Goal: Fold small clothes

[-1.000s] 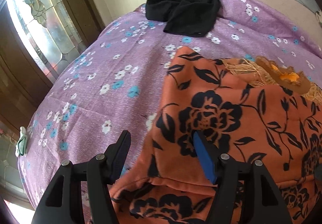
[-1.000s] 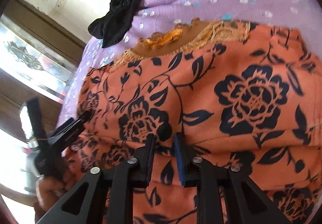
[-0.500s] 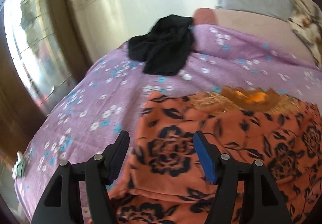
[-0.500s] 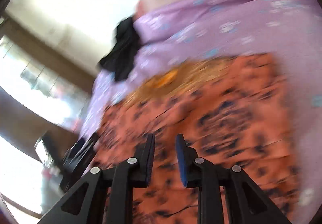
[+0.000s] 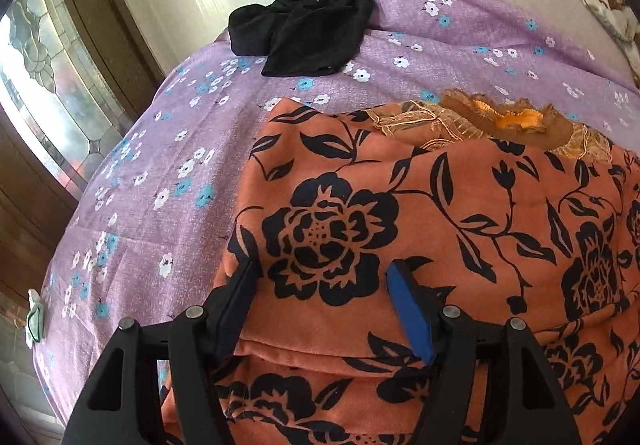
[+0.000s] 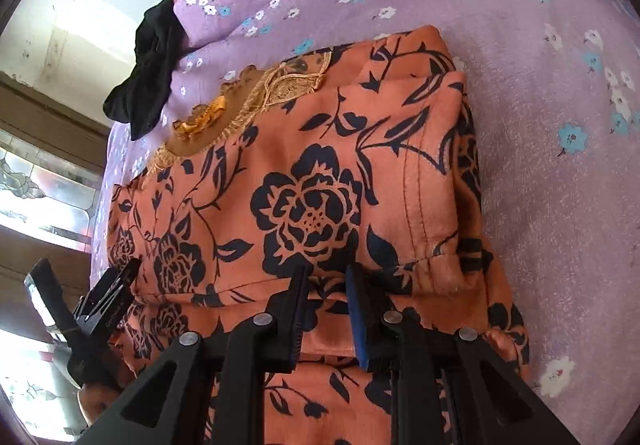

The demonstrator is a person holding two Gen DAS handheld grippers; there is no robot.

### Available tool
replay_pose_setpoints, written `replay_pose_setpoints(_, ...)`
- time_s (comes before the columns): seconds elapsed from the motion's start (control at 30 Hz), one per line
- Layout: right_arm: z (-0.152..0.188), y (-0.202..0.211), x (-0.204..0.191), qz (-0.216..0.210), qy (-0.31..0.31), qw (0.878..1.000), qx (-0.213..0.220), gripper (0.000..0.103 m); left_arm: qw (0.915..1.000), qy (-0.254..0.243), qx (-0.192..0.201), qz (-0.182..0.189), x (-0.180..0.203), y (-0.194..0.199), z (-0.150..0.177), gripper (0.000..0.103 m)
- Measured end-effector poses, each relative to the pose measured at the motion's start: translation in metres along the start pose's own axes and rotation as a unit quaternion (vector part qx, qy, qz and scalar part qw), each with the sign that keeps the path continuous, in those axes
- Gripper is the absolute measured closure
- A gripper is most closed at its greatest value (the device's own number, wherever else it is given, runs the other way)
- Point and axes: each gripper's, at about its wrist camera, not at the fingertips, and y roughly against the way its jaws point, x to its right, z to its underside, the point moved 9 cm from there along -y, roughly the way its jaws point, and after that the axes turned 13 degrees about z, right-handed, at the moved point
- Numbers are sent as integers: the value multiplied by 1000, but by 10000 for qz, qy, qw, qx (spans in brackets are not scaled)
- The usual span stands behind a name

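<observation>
Garment (image 5: 460, 213): orange cloth with black flowers, folded, lying on the bed (image 5: 168, 173).
Around: black cloth (image 5: 312, 29) crumpled at the bed's far edge, well apart from the garment; stained-glass door (image 5: 44, 77) beyond the bed's left side; patterned cushion (image 5: 612, 13) at far right.
In the way: nothing lies on the garment.
Look: several layers stacked, a folded edge running across near the tongs; a stitched seam shows on the right flap (image 6: 416, 181); brown neck trim with gold embroidery (image 5: 496, 121) peeks out at the far end.
Axis: neckline end points away from the cameras, toward the black cloth; I cannot tell which way the long axis runs.
Left tongs (image 5: 320, 305): spread wide over the near fold, pads not pressing it.
Right tongs (image 6: 326, 305): narrow gap, held at the fold edge; whether cloth is pinched, cannot tell.
</observation>
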Motion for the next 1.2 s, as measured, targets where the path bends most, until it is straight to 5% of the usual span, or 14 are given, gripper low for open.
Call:
replay_pose_setpoints(0.2,-42,38,28,-628,-814,9907,892,79,9993,223,310,19,-7,11,-12,34)
replay_pose_setpoints(0.33,-39,4,51,-121,-986,9944,365,80,9997,237,-16,-84,-12,-4,-5,34)
replay_pose_setpoints(0.43,-37,4,57,-284,-1171,9925,206,81,9998,137,-2,-156,-10,-4,-5,34)
replay_pose_setpoints(0.63,-61,32,62,-339,-1214,9863,1066,80,9994,286,139,-115,-14,5,-10,34)
replay_pose_setpoints(0.73,-71,14,68,-140,-1294,9863,1017,80,9987,302,303,-276,-22,11,-13,33)
replay_pose_setpoints(0.83,-72,3,68,-314,-1361,9862,887,79,9991,333,-174,-211,-25,-10,-2,33)
replay_pose_setpoints(0.9,-72,10,63,-270,-1285,9876,865,78,9992,276,-57,-294,-24,-7,-5,32)
replay_pose_setpoints(1.03,-76,40,38,-665,-1028,9822,1422,77,9994,325,127,-47,-17,6,-9,32)
replay_pose_setpoints(1.13,-69,38,16,-775,-803,9847,1341,61,9997,204,139,65,-9,10,-8,32)
replay_pose_setpoints(1.17,-64,28,10,-672,-716,9880,1194,42,9997,147,44,179,-4,6,-6,32)
replay_pose_setpoints(1.2,-60,19,9,-536,-661,9908,1051,34,9994,110,-103,323,2,0,-2,32)
